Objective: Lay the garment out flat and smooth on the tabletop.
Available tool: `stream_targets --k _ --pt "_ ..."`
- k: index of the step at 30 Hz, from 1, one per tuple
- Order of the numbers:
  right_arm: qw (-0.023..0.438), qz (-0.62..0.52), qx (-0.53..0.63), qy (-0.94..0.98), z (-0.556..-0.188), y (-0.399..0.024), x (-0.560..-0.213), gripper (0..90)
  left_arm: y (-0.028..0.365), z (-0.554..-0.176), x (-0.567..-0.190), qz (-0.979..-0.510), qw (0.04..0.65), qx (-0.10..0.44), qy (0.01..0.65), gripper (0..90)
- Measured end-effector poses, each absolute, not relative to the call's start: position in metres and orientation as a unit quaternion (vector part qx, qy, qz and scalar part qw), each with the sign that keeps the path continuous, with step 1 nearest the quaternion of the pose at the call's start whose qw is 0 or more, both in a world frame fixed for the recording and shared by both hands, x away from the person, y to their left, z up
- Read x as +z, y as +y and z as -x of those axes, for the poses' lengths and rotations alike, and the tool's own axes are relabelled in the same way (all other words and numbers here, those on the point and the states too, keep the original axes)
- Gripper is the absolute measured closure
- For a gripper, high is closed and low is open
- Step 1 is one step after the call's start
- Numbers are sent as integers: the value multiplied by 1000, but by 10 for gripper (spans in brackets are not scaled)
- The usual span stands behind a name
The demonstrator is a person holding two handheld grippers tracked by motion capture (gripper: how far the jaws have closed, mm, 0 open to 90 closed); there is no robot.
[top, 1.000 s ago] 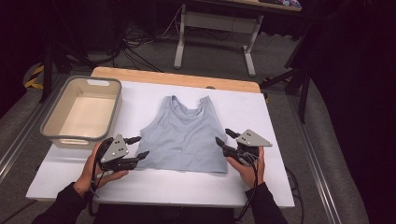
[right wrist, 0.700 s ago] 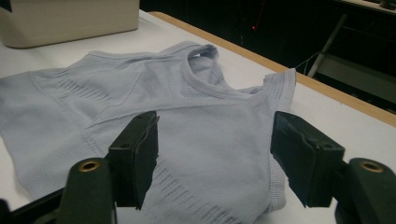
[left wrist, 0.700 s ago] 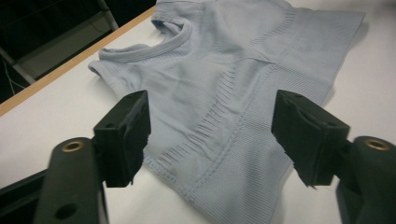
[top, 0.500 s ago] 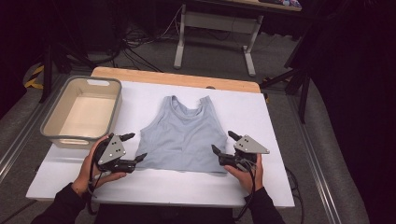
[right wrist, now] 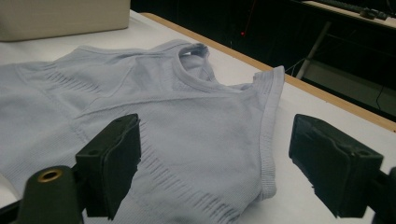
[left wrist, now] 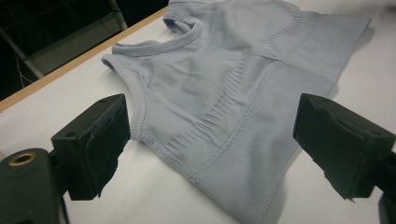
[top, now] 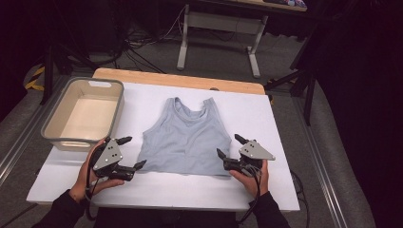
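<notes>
Pale blue tank top (top: 183, 137) flat on counter (top: 280, 118), between claws. Left claw (top: 128, 153), right claw (top: 228, 147): jaws just opened wide, empty, beside hem corners. Folding not begun; bin (top: 62, 140) beyond left claw empty.

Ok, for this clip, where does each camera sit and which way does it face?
High view: above the person's table edge, facing forward and down on the pale blue ribbed tank top; both hands, left gripper, right gripper.
Left gripper view: on the left gripper, looking along its open jaws at the top's hem corner.
Right gripper view: on the right gripper, facing its armhole side.
All share the top.
</notes>
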State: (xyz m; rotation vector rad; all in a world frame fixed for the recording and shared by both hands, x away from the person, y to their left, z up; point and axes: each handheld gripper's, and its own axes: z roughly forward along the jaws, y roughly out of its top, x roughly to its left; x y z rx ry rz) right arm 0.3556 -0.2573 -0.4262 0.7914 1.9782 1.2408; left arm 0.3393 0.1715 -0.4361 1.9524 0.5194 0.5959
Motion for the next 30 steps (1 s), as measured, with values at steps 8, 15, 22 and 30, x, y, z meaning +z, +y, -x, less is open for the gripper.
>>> stream_targets --k 8,15,22,30 --pt "329 -299 471 762 -352 -257 -433 168 172 -336 -442 -811 492 232 216 81" --pt "331 -292 471 764 -352 -257 -435 176 171 -335 -444 -816 486 229 215 79" --pt "327 -285 469 769 -353 -253 -436 219 171 -336 -447 -819 481 224 219 90" --pt "321 -289 467 772 -354 -252 -439 227 169 -337 -447 -818 483 224 219 105"
